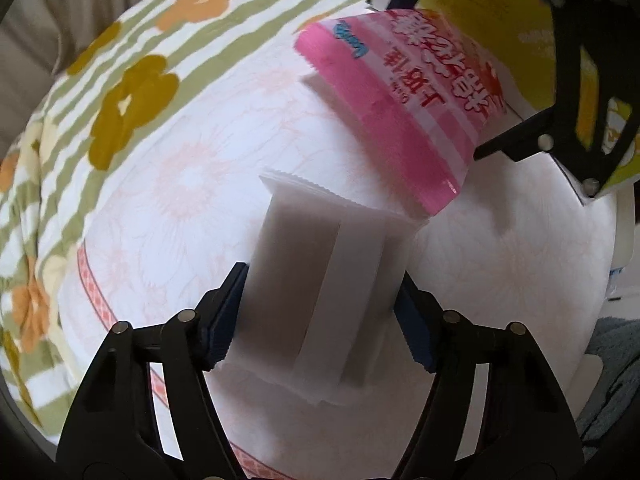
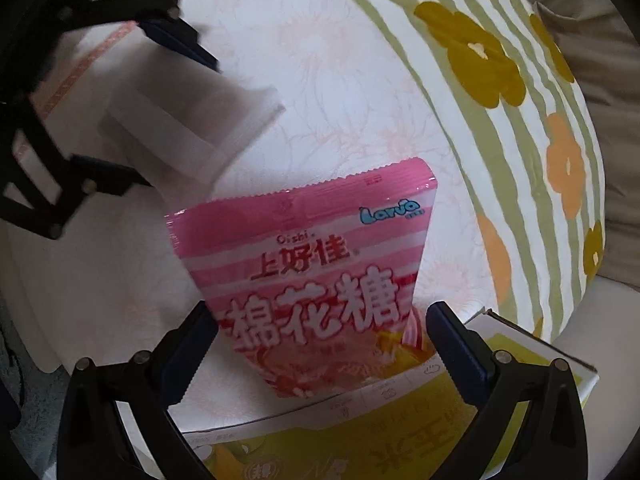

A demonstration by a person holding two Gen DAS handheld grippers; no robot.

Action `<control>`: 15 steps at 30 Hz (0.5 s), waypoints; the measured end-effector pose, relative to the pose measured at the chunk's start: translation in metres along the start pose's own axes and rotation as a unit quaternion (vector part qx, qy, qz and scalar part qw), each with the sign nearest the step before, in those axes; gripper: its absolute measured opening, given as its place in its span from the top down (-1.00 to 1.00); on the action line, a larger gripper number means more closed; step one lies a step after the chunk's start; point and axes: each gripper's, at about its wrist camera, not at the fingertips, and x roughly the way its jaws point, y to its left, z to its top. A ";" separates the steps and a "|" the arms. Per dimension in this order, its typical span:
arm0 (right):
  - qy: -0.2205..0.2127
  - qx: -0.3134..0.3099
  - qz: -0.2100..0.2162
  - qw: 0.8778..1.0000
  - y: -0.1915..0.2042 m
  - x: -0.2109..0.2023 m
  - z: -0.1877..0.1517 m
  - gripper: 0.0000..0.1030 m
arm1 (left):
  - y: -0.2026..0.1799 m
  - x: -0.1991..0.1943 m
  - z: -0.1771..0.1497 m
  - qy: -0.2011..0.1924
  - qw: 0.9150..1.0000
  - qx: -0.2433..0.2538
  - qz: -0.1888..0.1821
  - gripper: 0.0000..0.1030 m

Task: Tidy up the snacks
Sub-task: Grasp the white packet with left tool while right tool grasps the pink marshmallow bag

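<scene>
My left gripper [image 1: 320, 312] is shut on a white snack packet [image 1: 320, 264], seen from its plain back side, and holds it above a white sheet with pale flowers [image 1: 180, 184]. My right gripper [image 2: 316, 344] is shut on a pink marshmallow bag [image 2: 304, 264] and holds it upright. In the left wrist view the pink bag [image 1: 392, 92] hangs at the upper right, just beyond the white packet's far edge. In the right wrist view the left gripper [image 2: 120, 92] with the white packet [image 2: 184, 120] is at the upper left.
A yellow and white box [image 2: 400, 448] lies under the right gripper; it also shows in the left wrist view [image 1: 500, 20]. A striped cloth with orange and mustard flowers [image 1: 120, 92] borders the white sheet. Grey fabric [image 1: 616, 368] lies at the right.
</scene>
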 end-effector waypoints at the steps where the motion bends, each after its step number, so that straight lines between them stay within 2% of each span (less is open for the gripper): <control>1: 0.004 -0.002 -0.001 1.000 -0.001 0.003 0.001 -0.93 | 0.001 -0.001 -0.002 -0.001 1.000 -0.003 0.001 -0.28; 4: 0.027 -0.011 -0.002 1.000 0.002 0.013 0.005 -0.44 | 0.005 -0.002 -0.006 -0.002 1.000 -0.013 0.001 -0.27; 8: 0.029 -0.007 -0.007 1.000 0.003 0.014 0.001 -0.31 | 0.012 -0.006 -0.014 -0.002 0.999 -0.038 -0.003 -0.26; 15: -0.026 0.050 0.023 0.998 -0.001 -0.017 0.001 -0.27 | 0.023 -0.032 -0.017 -0.013 0.998 -0.065 -0.001 -0.26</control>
